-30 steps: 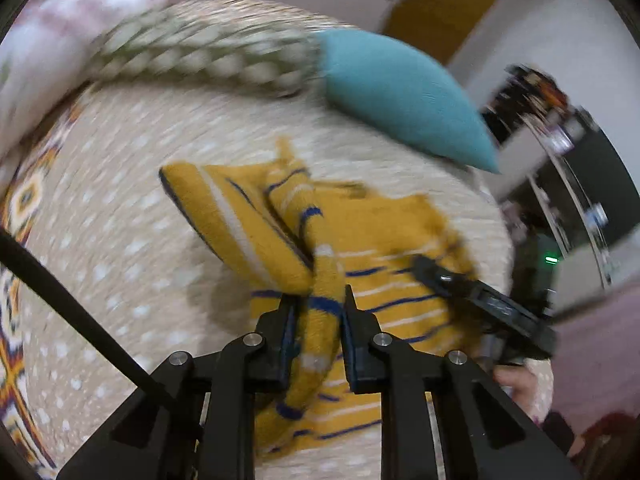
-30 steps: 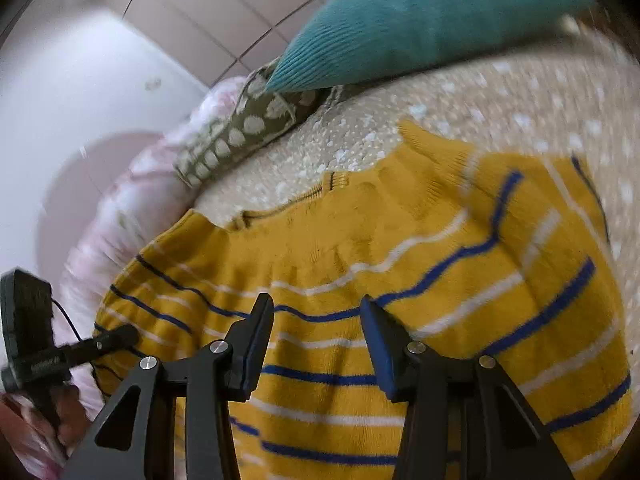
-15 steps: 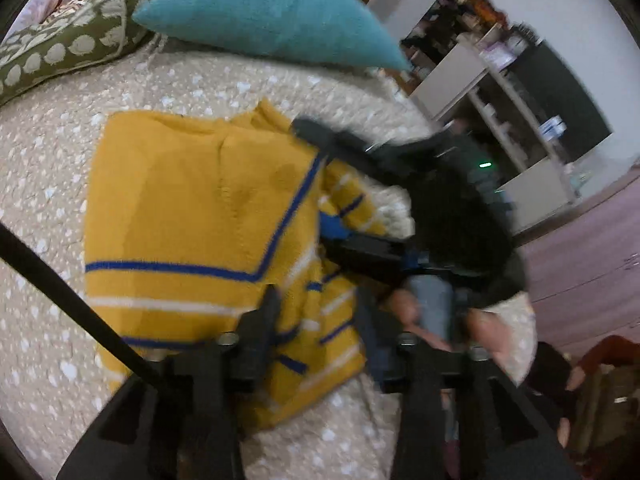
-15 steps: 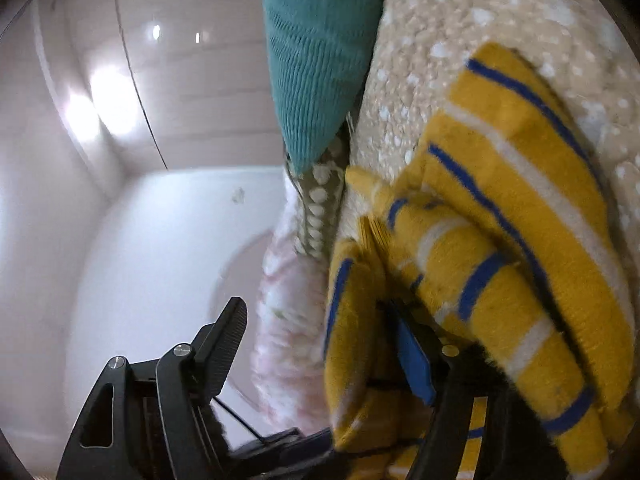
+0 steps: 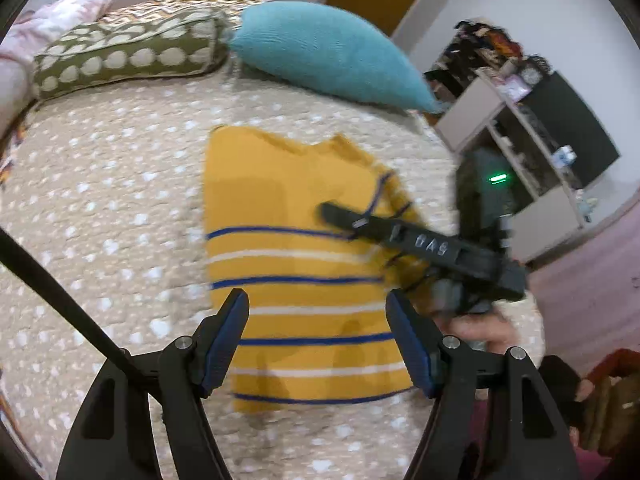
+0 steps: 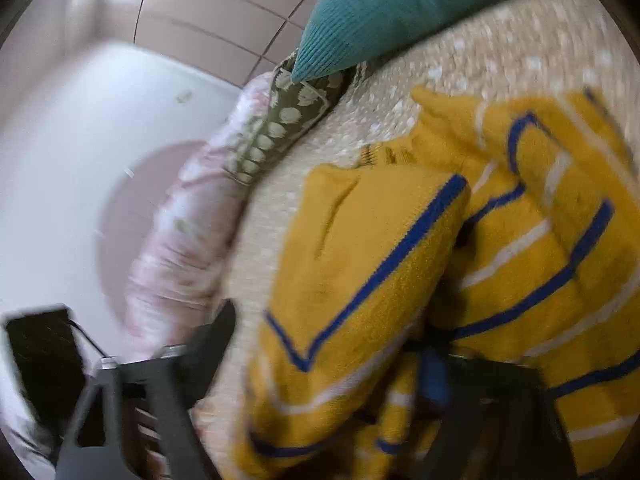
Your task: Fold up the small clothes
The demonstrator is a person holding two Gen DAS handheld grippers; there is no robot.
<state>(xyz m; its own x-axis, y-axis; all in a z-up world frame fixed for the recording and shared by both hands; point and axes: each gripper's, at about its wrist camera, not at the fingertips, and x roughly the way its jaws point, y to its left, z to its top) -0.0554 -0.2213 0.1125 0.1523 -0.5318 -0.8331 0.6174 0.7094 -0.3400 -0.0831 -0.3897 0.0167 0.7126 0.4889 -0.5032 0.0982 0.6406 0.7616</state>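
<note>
A yellow sweater (image 5: 296,208) with blue and white stripes lies on the beige dotted bedspread (image 5: 100,200), its left side folded in to a straight edge. My left gripper (image 5: 316,304) hovers over its lower half. Its jaws are opening and wide apart, and the pads press on nothing. From the right, one black finger (image 5: 360,222) of my right gripper reaches across the sweater's right edge, with a hand (image 5: 480,328) behind it. In the right wrist view the sweater (image 6: 360,240) is bunched. My right gripper (image 6: 328,340) is closing with a fold between its jaws; its right finger is hidden in the cloth.
A teal pillow (image 5: 328,52), an olive spotted bolster (image 5: 128,56) and a pink bundle (image 5: 52,16) line the far side of the bed. A shelf unit (image 5: 520,120) stands past the bed's right edge. A black cable (image 5: 60,292) crosses the left foreground.
My left gripper let go of the sleeve it was pinching, opened and drew back. That side of the sweater now lies folded flat. My right gripper has pushed into the sweater's right side.
</note>
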